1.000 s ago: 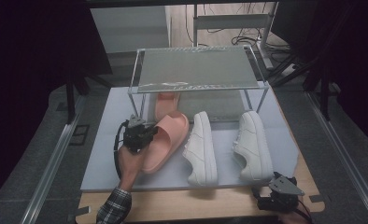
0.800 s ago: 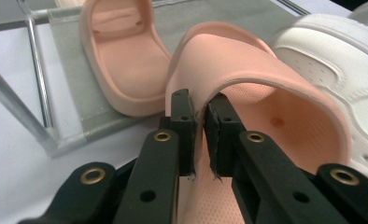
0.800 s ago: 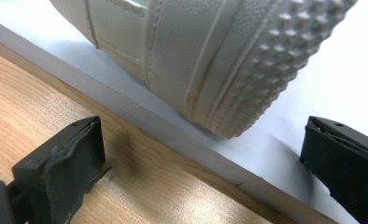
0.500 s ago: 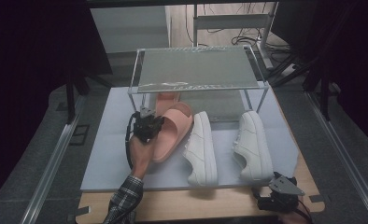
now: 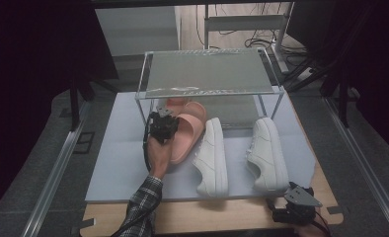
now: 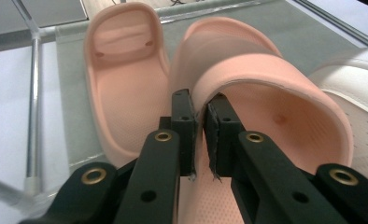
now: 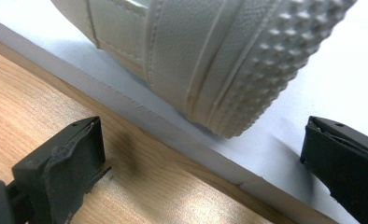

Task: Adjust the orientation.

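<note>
- Pink foam slide sandal (image 5: pixel 186 136), gripped at the edge of its wide strap by the left hand-held gripper (image 6: pixel 200 122), whose jaws are pinched nearly together on that thin rim.
- Its long axis runs away from the person, toe end towards the clear-topped metal-framed shelf rack (image 5: pixel 207 74) and reaching under its front edge.
- A second pink foam slide (image 6: pixel 123 79) lies just beside it under the rack, roughly parallel.
- Two white leather sneakers (image 5: pixel 213 157) sit to the right on the pale blue mat (image 5: pixel 118 148).
- Right hand-held gripper (image 7: pixel 201 154) rests on the wooden worktop (image 5: pixel 222 217) with jaws spread wide, holding nothing, facing a white sneaker's heel (image 7: pixel 210 60).
</note>
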